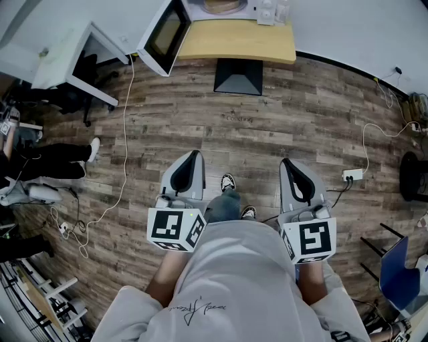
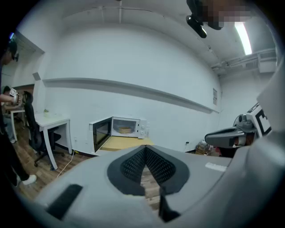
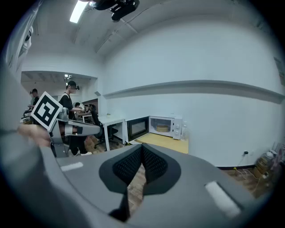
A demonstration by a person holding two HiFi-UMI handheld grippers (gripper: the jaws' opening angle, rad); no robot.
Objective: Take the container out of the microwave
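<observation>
A white microwave (image 1: 221, 8) stands far ahead on a wooden table (image 1: 241, 43), with its door (image 1: 164, 37) swung open to the left. Inside it sits a tan container (image 2: 125, 130), which also shows in the right gripper view as the container (image 3: 162, 128). Both grippers are held over the wood floor, well short of the table. My left gripper (image 1: 195, 155) is shut with nothing between its jaws. My right gripper (image 1: 286, 162) is likewise shut and empty. Each gripper points toward the microwave (image 2: 127, 128) and slightly downward.
A white desk (image 1: 60, 57) and an office chair stand left of the table. People stand at the far left (image 3: 69, 107). Cables (image 1: 124, 133) and a power strip (image 1: 352, 175) lie on the floor. A blue chair (image 1: 398, 270) is at the right.
</observation>
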